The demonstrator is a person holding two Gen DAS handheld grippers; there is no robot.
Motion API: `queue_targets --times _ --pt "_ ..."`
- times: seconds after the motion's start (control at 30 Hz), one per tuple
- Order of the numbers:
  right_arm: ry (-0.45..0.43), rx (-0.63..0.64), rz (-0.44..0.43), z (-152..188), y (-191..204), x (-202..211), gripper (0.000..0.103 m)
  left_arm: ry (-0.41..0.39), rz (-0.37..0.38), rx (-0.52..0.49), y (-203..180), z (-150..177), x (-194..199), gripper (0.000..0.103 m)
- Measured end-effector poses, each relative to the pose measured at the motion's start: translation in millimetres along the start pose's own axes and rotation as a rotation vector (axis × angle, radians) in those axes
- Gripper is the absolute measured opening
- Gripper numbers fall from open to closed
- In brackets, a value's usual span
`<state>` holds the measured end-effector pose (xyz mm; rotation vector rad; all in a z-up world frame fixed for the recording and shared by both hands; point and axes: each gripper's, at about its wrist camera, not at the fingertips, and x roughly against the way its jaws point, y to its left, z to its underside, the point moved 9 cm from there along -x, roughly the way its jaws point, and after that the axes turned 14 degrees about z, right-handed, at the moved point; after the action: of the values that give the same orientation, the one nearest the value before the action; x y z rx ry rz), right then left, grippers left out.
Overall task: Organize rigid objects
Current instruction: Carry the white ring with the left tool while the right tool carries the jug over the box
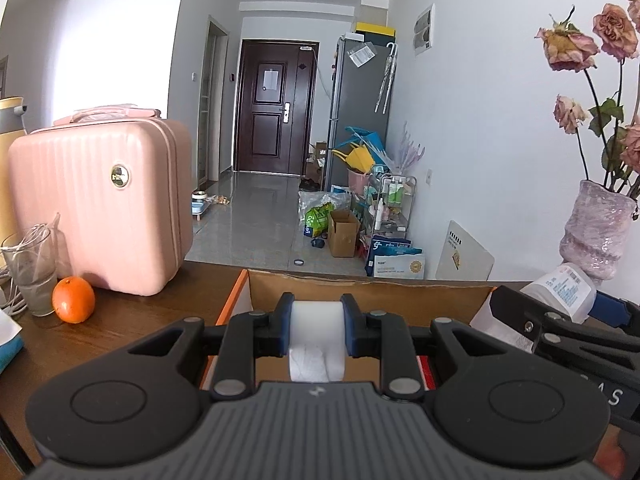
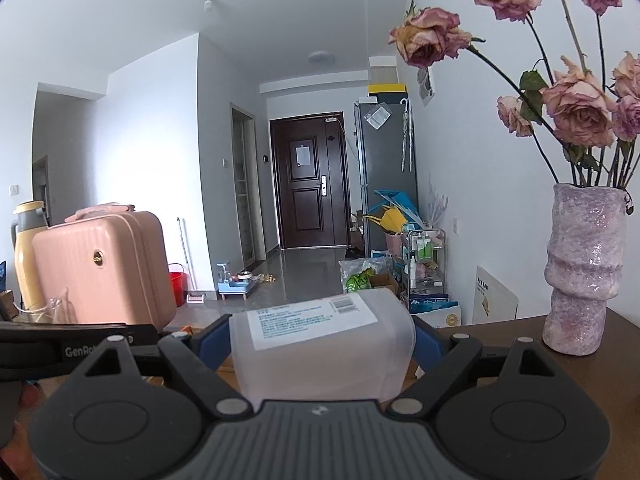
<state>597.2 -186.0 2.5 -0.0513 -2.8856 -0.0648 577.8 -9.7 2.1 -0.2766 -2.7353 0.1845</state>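
My left gripper (image 1: 317,330) is shut on a small white cylinder (image 1: 316,326), held over an open cardboard box (image 1: 360,292) with an orange outer side on the wooden table (image 1: 120,340). My right gripper (image 2: 320,344) is shut on a wide translucent white container (image 2: 324,348) with a printed label on top; its blue pads press on both sides. In the left wrist view that container (image 1: 560,292) and the right gripper (image 1: 560,320) show at the box's right edge. The left gripper's arm (image 2: 60,350) crosses the right wrist view at the left.
A pink hard case (image 1: 104,200) stands at the table's left, with an orange (image 1: 73,299) and a glass (image 1: 30,268) holding cords in front of it. A pink vase (image 2: 584,268) of dried roses stands at the right. A yellow thermos (image 2: 26,256) is behind the case. Beyond the table lies a cluttered floor.
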Motion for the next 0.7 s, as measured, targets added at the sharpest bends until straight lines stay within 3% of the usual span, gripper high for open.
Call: queue_targets --times 0.7 --pt "0.083 0.055 0.049 9 7 -51 0.089 0.053 -0.045 -0.022 14 3 -53 0.025"
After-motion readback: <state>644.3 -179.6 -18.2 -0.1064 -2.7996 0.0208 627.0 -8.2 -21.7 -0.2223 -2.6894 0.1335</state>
